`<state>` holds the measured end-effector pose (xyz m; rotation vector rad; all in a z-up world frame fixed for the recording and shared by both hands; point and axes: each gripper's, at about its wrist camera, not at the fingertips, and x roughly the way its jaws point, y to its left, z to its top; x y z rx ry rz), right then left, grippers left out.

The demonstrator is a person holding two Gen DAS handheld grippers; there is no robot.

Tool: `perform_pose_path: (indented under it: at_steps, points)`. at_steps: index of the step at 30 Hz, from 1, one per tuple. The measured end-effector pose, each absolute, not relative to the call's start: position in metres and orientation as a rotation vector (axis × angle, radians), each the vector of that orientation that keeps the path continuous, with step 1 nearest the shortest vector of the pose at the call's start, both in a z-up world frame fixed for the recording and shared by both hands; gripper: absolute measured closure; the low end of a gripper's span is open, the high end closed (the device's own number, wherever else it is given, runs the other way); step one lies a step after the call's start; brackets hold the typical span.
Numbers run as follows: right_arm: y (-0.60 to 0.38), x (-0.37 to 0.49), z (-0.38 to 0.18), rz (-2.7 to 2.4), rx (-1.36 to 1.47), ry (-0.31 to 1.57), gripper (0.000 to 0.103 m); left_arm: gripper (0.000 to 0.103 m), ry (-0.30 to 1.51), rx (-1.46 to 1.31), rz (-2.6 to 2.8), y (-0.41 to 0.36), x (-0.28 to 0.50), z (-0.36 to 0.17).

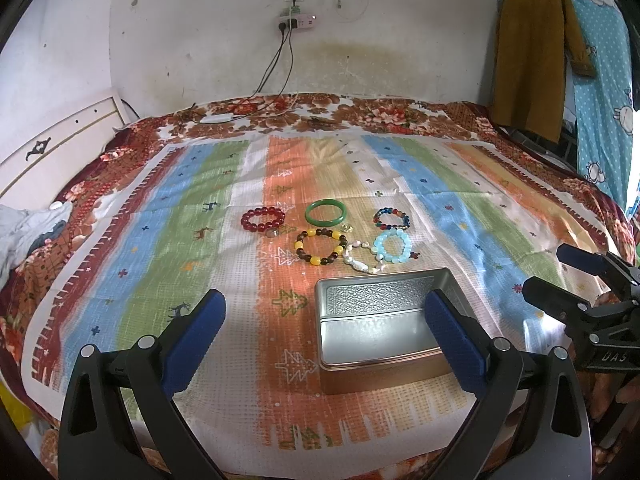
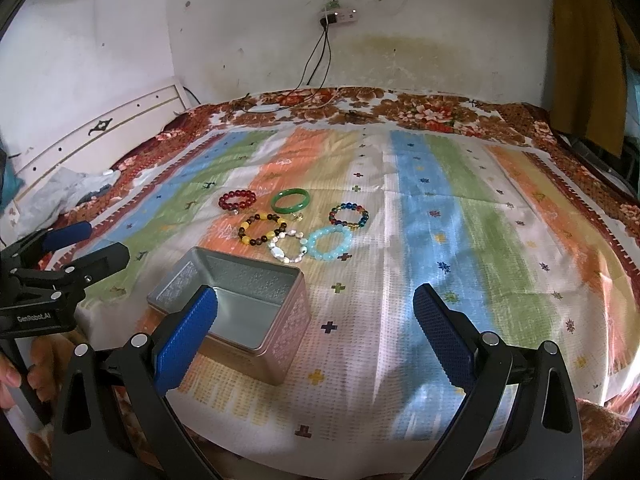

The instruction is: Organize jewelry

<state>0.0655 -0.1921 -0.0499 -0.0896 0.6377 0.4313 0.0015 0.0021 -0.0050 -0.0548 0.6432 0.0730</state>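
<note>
An open metal tin (image 1: 412,280) (image 2: 296,304) stands empty on the striped cloth. Beyond it lie several bracelets: red beads (image 1: 263,219) (image 2: 237,200), a green bangle (image 1: 325,211) (image 2: 291,200), yellow-and-brown beads (image 1: 320,247) (image 2: 262,229), white stones (image 1: 362,261) (image 2: 287,250), pale blue beads (image 1: 392,246) (image 2: 330,243) and multicoloured beads (image 1: 391,219) (image 2: 348,216). My left gripper (image 1: 326,312) (image 2: 88,242) is open and empty, near the tin's front. My right gripper (image 2: 316,312) (image 1: 554,270) is open and empty, right of the tin.
The cloth (image 1: 160,240) covers a bed with a floral sheet (image 1: 360,114). A headboard (image 1: 56,144) and crumpled clothes (image 1: 24,228) are at left. Cables (image 1: 276,76) hang from wall sockets at the back. Hanging clothes (image 1: 532,48) are at right.
</note>
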Motion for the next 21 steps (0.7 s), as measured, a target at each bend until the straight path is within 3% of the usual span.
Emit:
perform_pose_path:
  at_steps: [21]
  points:
    - [-0.191, 0.080, -0.052, 0.416, -0.059, 0.677, 0.004, 0.005, 0.662, -0.063, 0.079, 0.003, 0.004, -0.009]
